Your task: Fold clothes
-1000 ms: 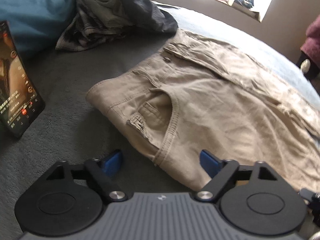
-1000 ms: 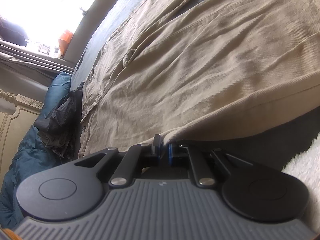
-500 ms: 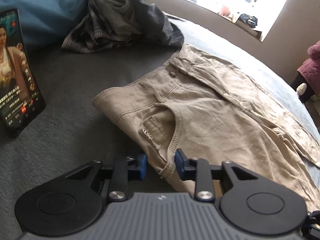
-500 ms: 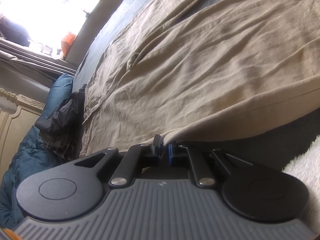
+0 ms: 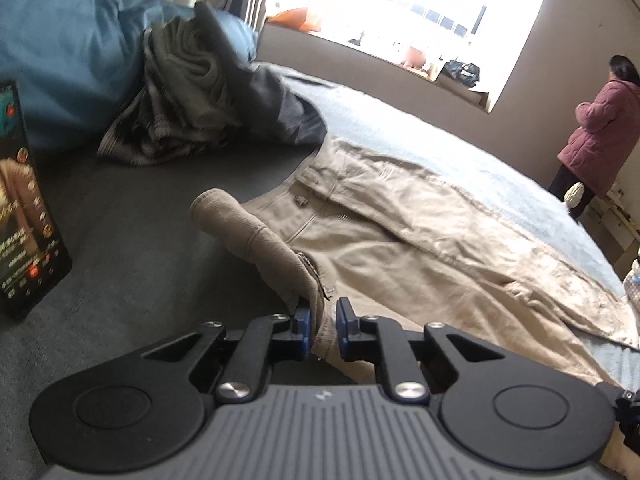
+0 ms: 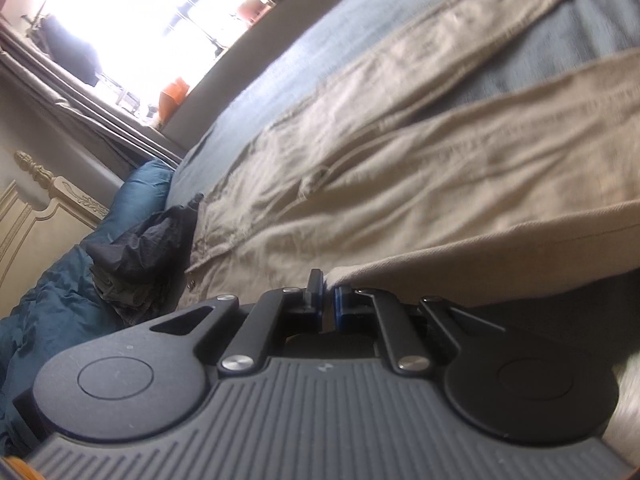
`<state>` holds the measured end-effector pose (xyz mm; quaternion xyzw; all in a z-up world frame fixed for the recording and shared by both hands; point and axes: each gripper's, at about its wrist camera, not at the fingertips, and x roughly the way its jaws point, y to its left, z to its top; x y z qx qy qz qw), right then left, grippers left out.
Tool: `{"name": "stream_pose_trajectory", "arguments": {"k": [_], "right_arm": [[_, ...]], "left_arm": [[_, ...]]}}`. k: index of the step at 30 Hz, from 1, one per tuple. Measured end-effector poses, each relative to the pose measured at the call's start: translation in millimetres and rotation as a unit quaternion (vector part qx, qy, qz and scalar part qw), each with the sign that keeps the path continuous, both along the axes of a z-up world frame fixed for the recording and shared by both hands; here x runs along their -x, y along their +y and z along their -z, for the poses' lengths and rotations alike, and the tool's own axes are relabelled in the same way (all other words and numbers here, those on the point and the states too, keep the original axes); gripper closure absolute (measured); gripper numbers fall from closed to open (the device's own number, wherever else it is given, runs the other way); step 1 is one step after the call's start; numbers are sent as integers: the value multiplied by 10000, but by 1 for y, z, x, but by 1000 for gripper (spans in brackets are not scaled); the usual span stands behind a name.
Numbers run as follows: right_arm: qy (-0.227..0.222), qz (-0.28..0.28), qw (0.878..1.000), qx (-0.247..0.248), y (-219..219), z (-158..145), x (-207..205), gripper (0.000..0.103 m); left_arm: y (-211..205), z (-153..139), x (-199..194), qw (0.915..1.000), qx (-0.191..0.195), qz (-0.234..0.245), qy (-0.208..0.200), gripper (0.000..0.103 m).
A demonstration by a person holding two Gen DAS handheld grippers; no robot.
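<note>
The khaki trousers (image 5: 400, 248) lie spread across the grey bed cover (image 5: 132, 232), waist end towards the heap of dark clothes (image 5: 200, 108) and legs running away from it; the cloth is a washed, creased tan twill with stitched seams, a fly flap and a small metal button showing near the waistband. The waist corner nearest the heap is pulled up off the cover into a rounded roll, and below it a pocket edge with a frayed zip hangs just at the left gripper (image 5: 322, 326). That gripper's blue pads are closing, with a bunched fold of the trousers between them and the left-hand pad pressed into the cloth. The right gripper (image 6: 328, 298) has its blue pads drawn together on the thick hemmed edge of the trousers (image 6: 440, 184), which rises off the bed in a taut line away to the right of the pads. Only the left wrist view shows the phone (image 5: 24, 216) standing with its screen lit, on the far side of the raised waist corner from the legs, and a person in a pink padded coat (image 5: 600, 128) standing beyond the bed, well apart from the heap. Only the right wrist view shows the cream carved headboard (image 6: 40, 208) behind the blue pillow (image 6: 60, 312), just beside the heap of dark clothes (image 6: 148, 256), and the two trouser legs parting with a strip of grey cover between them.
</note>
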<state>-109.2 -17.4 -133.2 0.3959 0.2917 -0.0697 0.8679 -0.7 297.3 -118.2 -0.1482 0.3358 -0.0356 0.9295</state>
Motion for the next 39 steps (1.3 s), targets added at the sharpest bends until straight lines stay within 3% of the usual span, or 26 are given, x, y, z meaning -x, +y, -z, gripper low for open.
{"name": "stream_pose_trajectory", "arguments": {"k": [10,21,30,39], "right_arm": [[-587,74,9964,603,-23,-37,-29,100],[-1049,121,9880,1127,-66,-64,-114,101],[-903,151,9874,1288,-95,-46,-204,101],[-378,63,9889,1438,-108,6,-266,101]], "left_arm": [[-25,-25,-31,9968,196,256,-733,90],[-62,-38,-101,9893,346,172,-1405,90],[-94,-15,-183,9922,135,120,-1234,91],[-110,21,-238,9967,-126,155,-790,90]]}}
